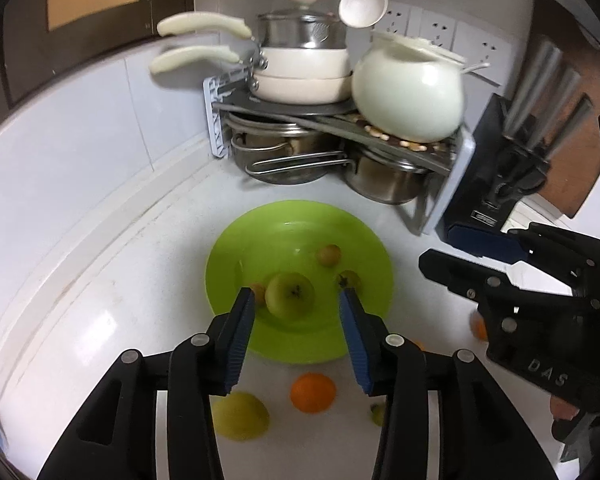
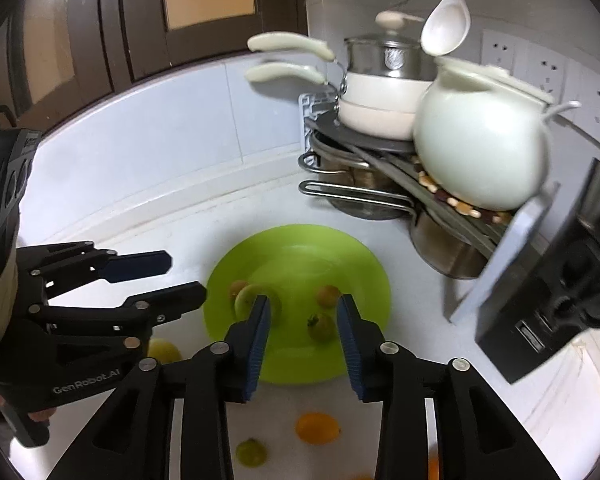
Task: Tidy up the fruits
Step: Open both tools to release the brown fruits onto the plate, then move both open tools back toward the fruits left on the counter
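A green plate (image 1: 236, 248) (image 2: 364, 272) lies on the white counter. It holds a green apple (image 1: 291, 294) (image 2: 246, 294) and three small fruits (image 1: 328, 255). My left gripper (image 1: 298, 304) is open and empty just above the plate's near edge, over the apple. My right gripper (image 2: 302, 314) is open and empty above the plate, with a small greenish fruit (image 2: 321, 327) between its fingers. On the counter in front of the plate lie an orange (image 1: 313, 392) (image 2: 318, 428), a yellow-green fruit (image 1: 240, 416) and a small green fruit (image 2: 251, 452). Another orange (image 1: 479, 326) sits behind the right gripper's body.
A corner rack (image 1: 340, 120) with cream pans, steel pots and a white pot (image 1: 410, 92) stands behind the plate. A black knife block (image 1: 504, 168) stands at the right. A white ladle (image 1: 364, 0) hangs above. The tiled wall curves along the left.
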Tool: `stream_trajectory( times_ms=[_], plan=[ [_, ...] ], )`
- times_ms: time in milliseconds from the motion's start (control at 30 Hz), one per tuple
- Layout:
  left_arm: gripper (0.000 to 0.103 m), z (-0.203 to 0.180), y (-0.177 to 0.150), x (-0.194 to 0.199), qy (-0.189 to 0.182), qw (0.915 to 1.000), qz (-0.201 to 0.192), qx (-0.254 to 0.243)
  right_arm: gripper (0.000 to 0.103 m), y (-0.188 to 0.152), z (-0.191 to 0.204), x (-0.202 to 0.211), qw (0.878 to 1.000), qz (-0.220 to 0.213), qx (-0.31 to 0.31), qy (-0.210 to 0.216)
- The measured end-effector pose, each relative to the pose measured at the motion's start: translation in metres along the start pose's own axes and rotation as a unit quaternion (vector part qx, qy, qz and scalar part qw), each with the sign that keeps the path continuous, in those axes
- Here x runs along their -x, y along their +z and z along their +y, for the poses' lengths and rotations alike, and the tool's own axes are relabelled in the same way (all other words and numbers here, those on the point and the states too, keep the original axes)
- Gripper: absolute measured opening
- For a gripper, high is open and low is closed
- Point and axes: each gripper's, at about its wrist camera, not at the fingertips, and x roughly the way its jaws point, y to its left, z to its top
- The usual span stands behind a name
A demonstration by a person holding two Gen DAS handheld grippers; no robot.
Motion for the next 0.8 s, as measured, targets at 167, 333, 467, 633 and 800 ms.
stream_trajectory(
  times_ms=[167, 333, 467, 633, 800],
  plan=[
    [0.057, -0.017, -0.016, 0.029, 0.014, 0.9996, -0.023, -0.01, 0.038, -0.018, -0.004, 0.031, 1.0, -0.02, -0.012, -0.007],
    [0.063, -0.036, -0.035, 0.049, 0.013, 0.9986, -0.044, -0.025, 0.04, -0.038, -0.009, 0.055, 0.999, -0.032, -0.026, -0.015],
    [0.066, -0.051, -0.051, 0.057, 0.008, 0.9985, -0.049, -0.023, 0.041, -0.054, -0.013, 0.069, 0.999, -0.033, -0.032, -0.02],
    [0.067, -0.067, -0.073, 0.061, 0.004, 0.9986, -0.046, -0.024, 0.045, -0.073, -0.018, 0.081, 0.998, -0.035, -0.035, -0.033],
    [0.067, -0.082, -0.095, 0.059, 0.009, 0.9977, -0.046, -0.049, 0.045, -0.099, -0.024, 0.089, 0.998, -0.03, -0.039, -0.05]
  ],
)
